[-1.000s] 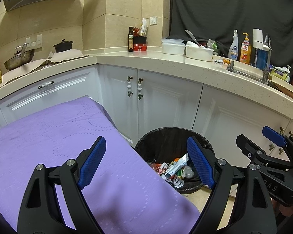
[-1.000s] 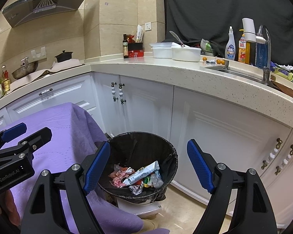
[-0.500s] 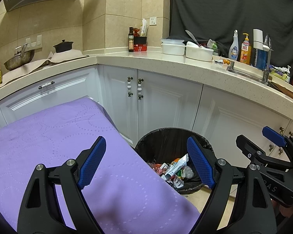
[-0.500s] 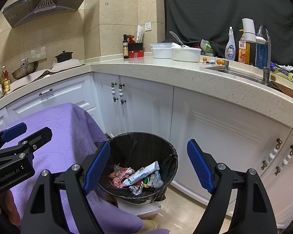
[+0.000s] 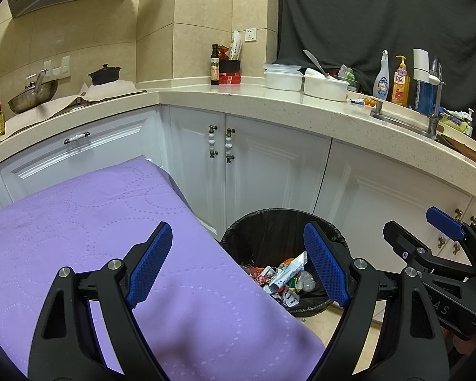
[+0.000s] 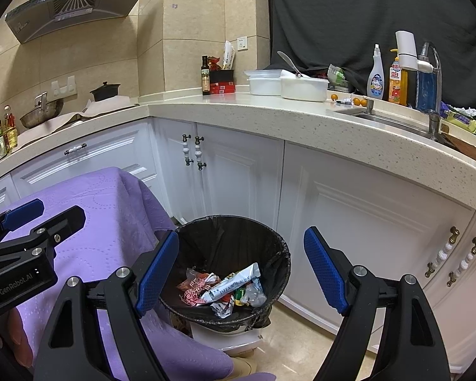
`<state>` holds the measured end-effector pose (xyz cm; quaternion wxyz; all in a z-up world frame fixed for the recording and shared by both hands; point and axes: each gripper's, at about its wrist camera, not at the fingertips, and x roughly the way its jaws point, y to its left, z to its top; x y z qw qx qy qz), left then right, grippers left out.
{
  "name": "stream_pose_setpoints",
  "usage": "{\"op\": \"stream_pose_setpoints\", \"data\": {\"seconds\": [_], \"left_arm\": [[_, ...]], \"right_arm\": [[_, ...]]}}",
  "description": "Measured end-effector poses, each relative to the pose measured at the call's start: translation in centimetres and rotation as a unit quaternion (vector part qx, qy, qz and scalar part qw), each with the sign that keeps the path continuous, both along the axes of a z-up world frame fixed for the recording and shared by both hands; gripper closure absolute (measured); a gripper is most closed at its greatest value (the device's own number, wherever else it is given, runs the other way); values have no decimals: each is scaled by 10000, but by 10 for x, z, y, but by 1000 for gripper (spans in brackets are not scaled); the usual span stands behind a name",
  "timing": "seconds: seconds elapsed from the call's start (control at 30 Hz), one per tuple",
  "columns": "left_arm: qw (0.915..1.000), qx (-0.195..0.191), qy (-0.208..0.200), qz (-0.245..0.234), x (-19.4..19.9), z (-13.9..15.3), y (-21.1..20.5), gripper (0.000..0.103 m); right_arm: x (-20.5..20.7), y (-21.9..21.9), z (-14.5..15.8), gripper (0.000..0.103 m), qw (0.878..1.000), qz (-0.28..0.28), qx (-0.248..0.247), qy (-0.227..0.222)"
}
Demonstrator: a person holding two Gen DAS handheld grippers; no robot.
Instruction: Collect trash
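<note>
Both claws hang empty, jaws spread: left claw [image 5: 234,266] over the purple-clothed tabletop [image 5: 79,228], right claw [image 6: 241,270] above the black-lined trash bin [image 6: 279,254], where wrappers [image 6: 225,289] already lie. No loose trash shows; scan the tabletop before reaching.

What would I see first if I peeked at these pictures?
Probably the big purple quilted cloth covering the table on the left. Right beside it on the floor stands a round bin with a black bag, with crumpled wrappers lying at the bottom. Both open blue-padded grippers, the left gripper and right gripper, hold nothing.
</note>
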<state>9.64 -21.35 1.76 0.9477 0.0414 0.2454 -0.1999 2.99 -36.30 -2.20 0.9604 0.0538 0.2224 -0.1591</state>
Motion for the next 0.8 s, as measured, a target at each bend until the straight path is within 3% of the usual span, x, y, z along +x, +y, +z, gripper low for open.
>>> {"op": "stream_pose_setpoints", "data": {"seconds": [0.8], "left_arm": [[10000, -9, 20, 27, 2, 1, 5, 20]], "right_arm": [[1, 1, 0, 24, 10000, 3, 1, 9]]}}
